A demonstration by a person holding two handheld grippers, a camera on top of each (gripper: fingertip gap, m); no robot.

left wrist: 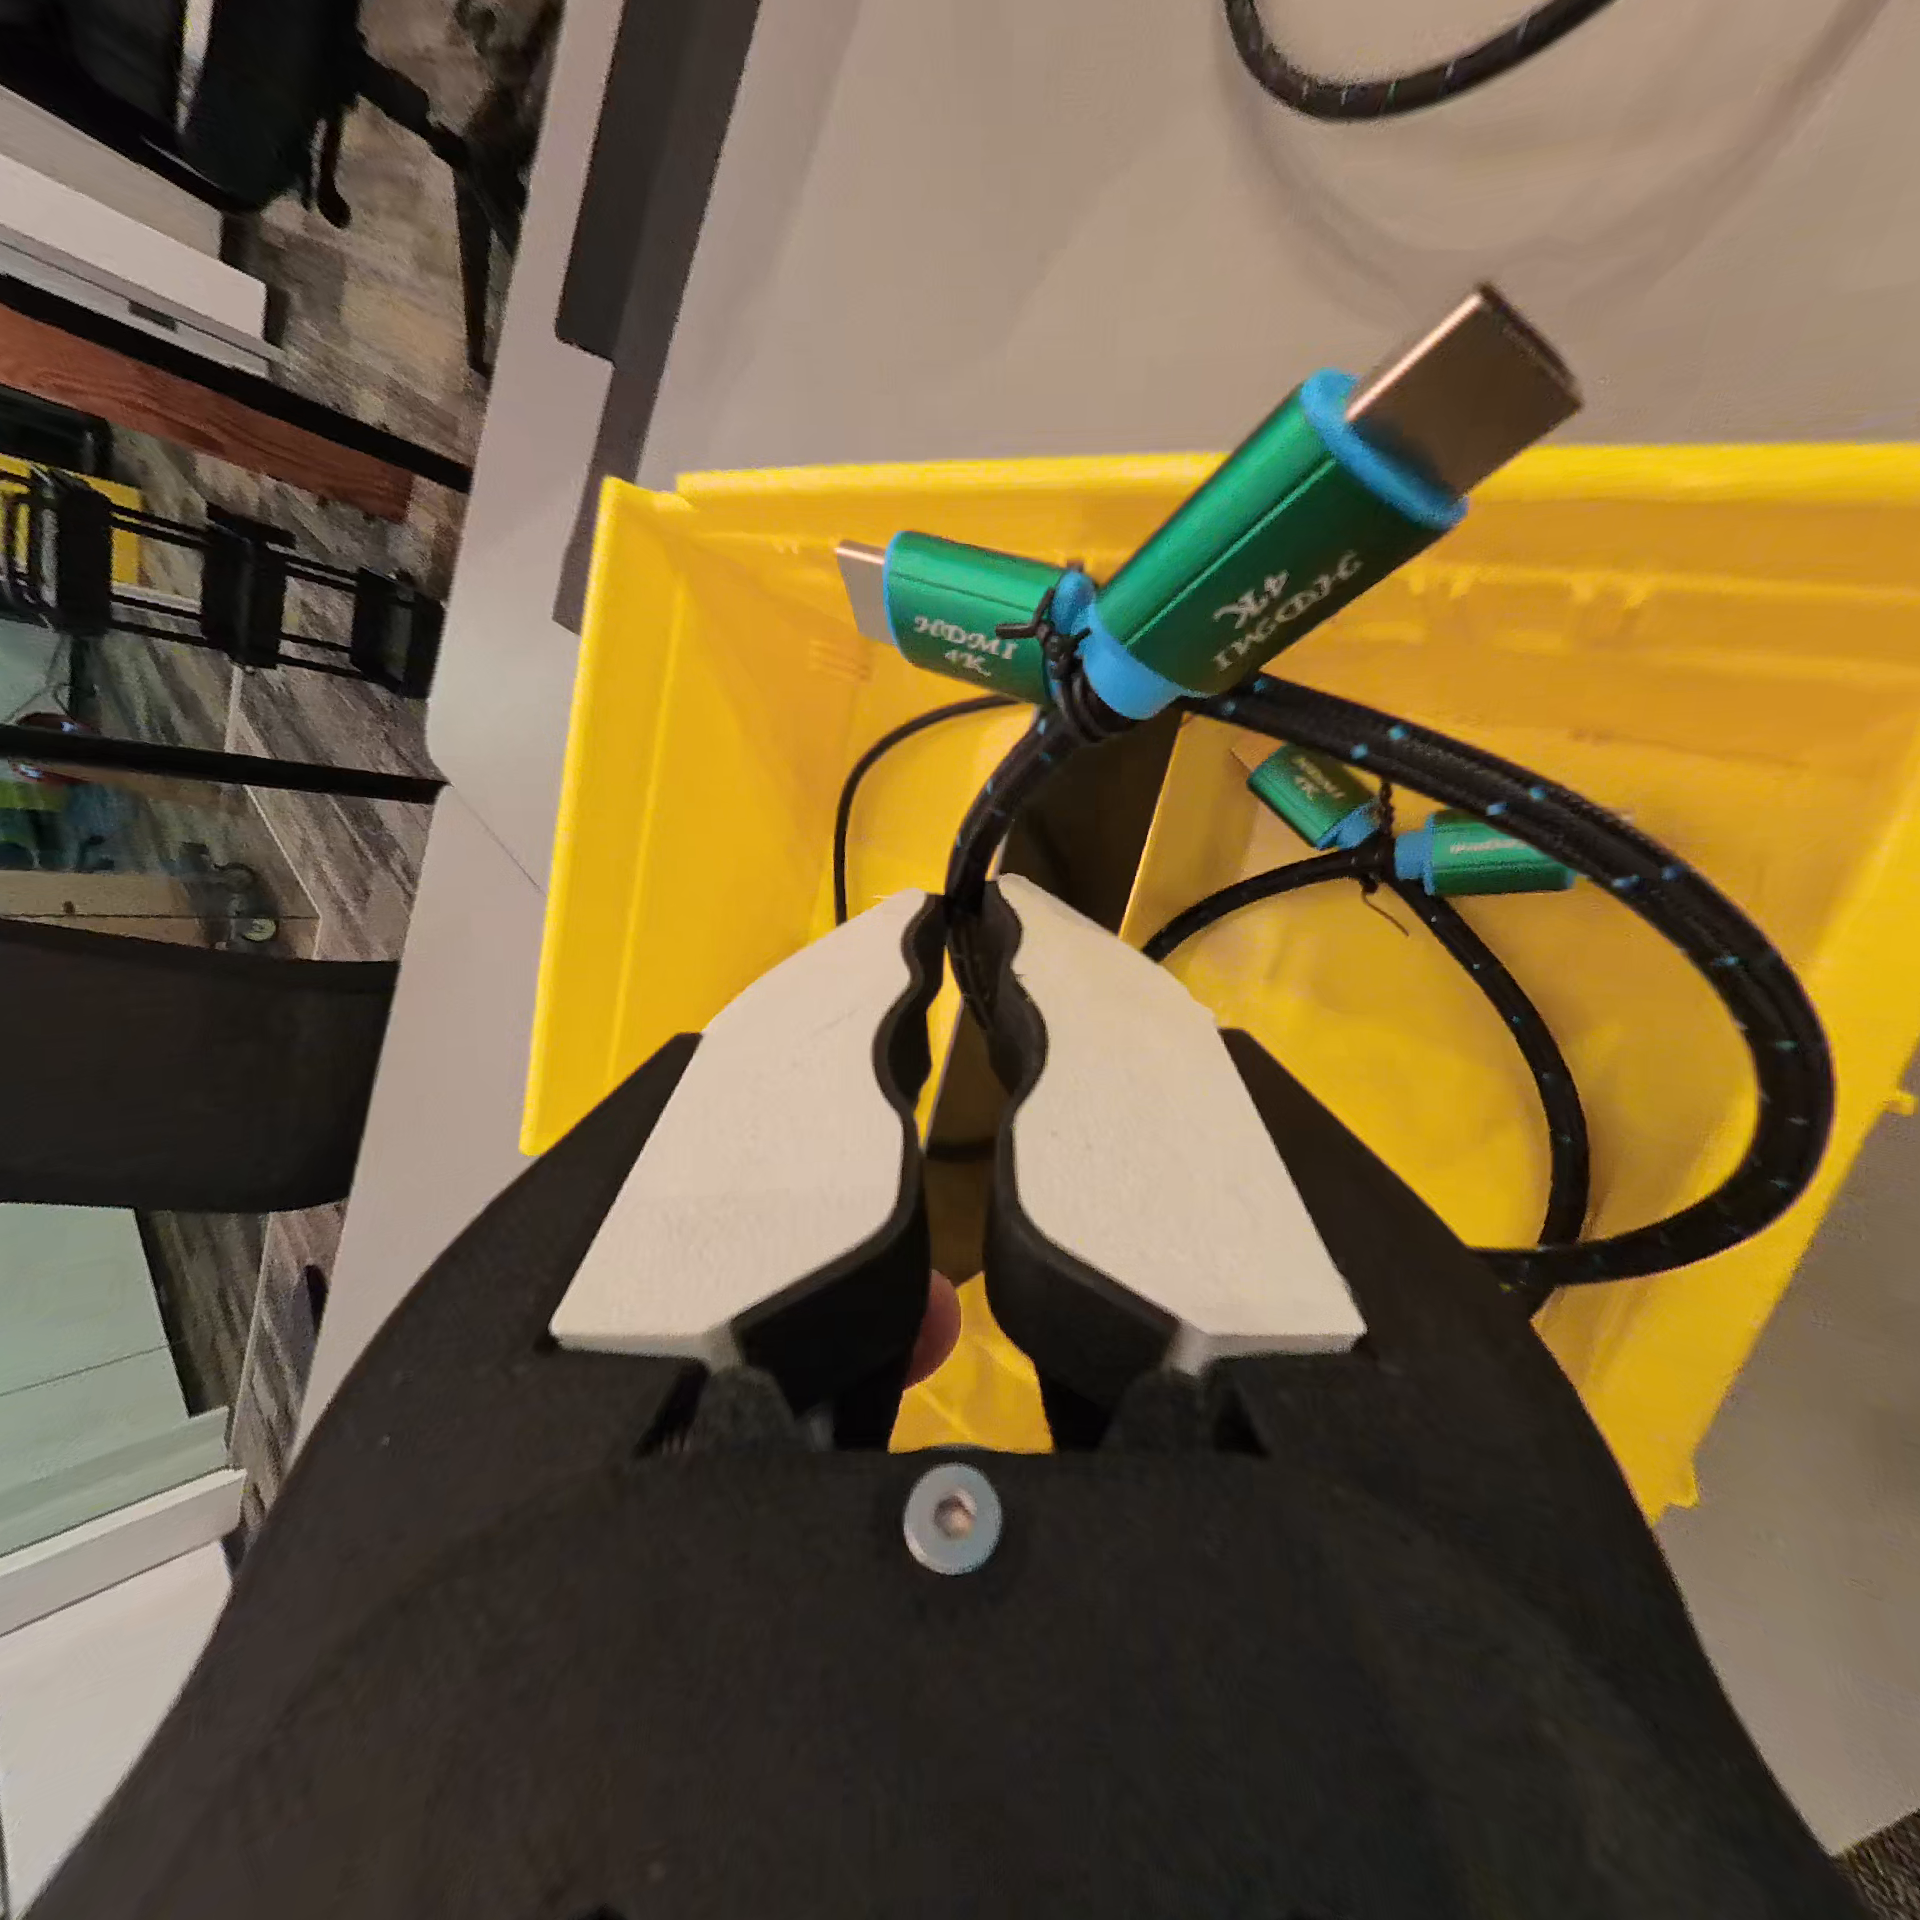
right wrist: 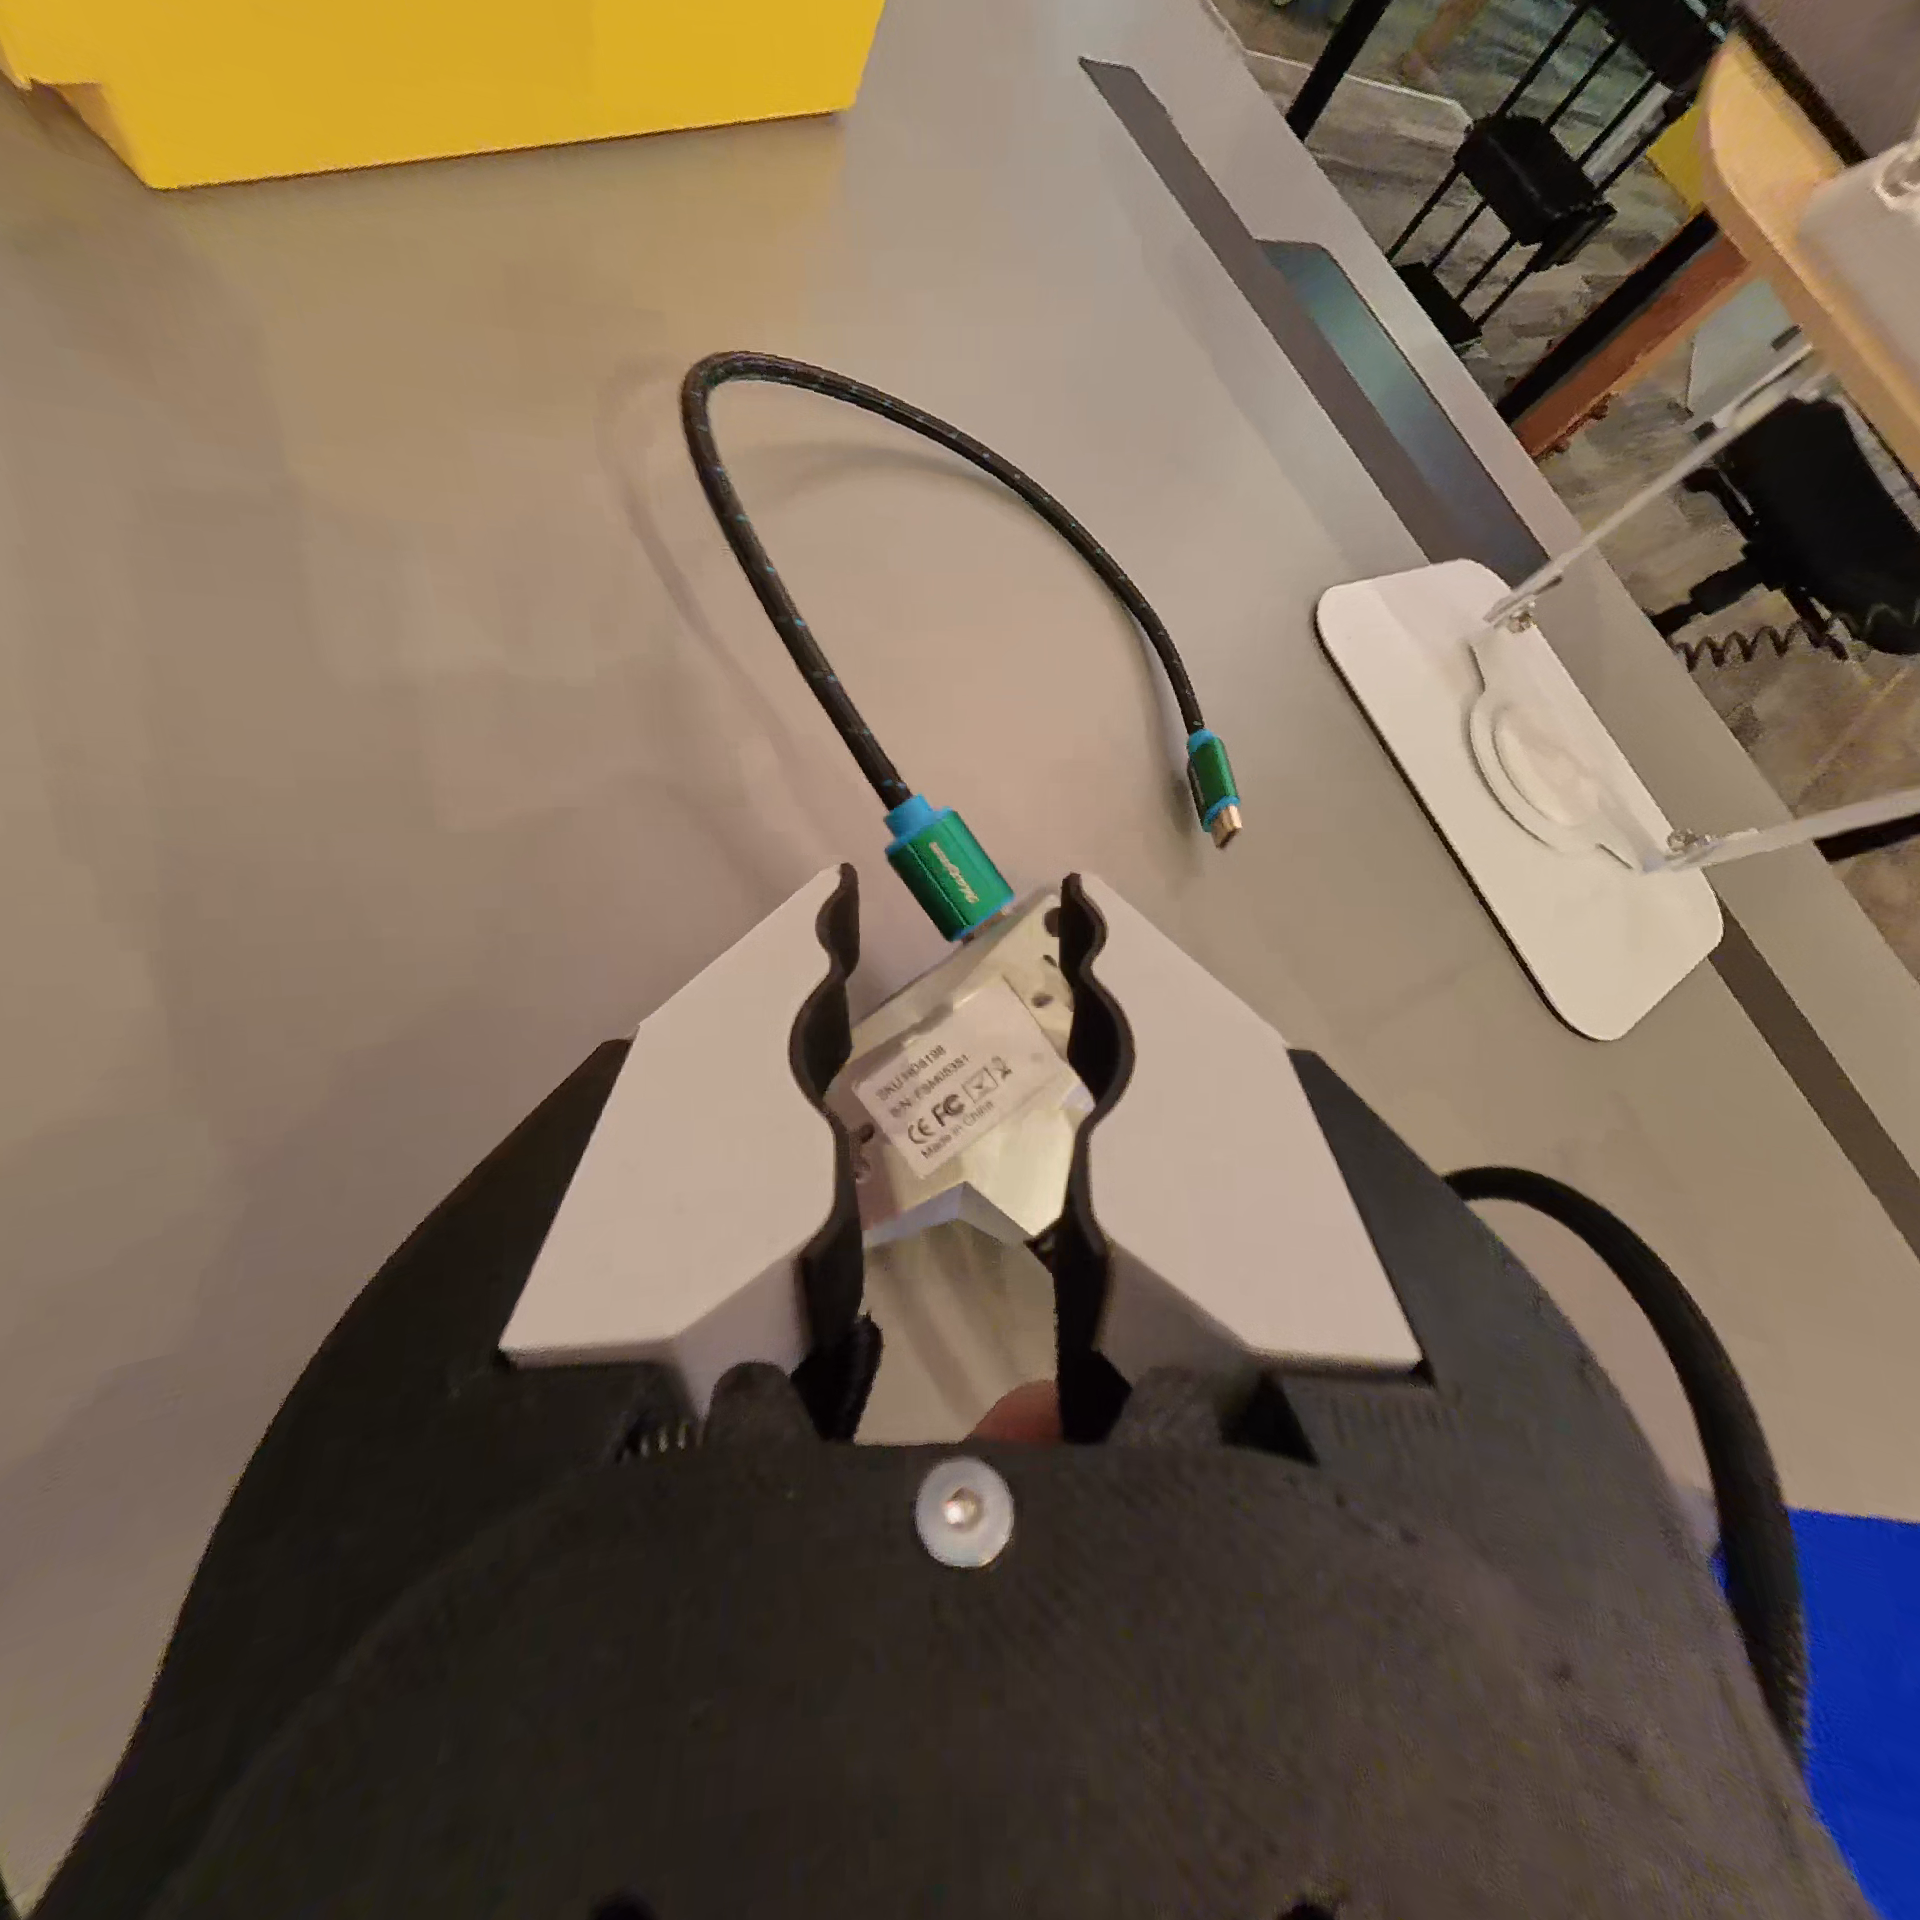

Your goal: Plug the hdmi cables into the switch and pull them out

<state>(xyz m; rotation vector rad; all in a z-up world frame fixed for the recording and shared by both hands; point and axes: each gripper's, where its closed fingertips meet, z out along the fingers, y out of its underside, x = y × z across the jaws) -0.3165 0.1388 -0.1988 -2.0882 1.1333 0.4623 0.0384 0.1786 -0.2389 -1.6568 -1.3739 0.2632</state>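
Note:
My left gripper [left wrist: 968, 914] is shut on the black braided cord of a coiled HDMI cable [left wrist: 1756, 1049] and holds it above a yellow bin [left wrist: 748, 831]. The cable's two green plugs [left wrist: 1278, 561] are tied together and stick up past the fingertips. Another tied green-plug cable [left wrist: 1455, 842] lies in the bin. My right gripper [right wrist: 961, 894] is shut on a silver switch box [right wrist: 966, 1081] bearing a white label. A green HDMI plug [right wrist: 945, 878] sits in the switch's far end. Its braided cord [right wrist: 790, 582] loops over the grey table to a free plug [right wrist: 1214, 774].
The yellow bin also shows at the top left of the right wrist view [right wrist: 436, 94]. A white base plate with a clear acrylic stand [right wrist: 1517, 790] sits at the table's right edge. A black cord loop [left wrist: 1351, 83] lies on the table beyond the bin. A black cord [right wrist: 1662, 1382] trails by my right gripper. The gap from one gripper's tips to the other's is roughly 35 centimeters. To reach the free plug [right wrist: 1214, 774] in a straight line is about 15 centimeters for my right fingers, about 40 centimeters for my left.

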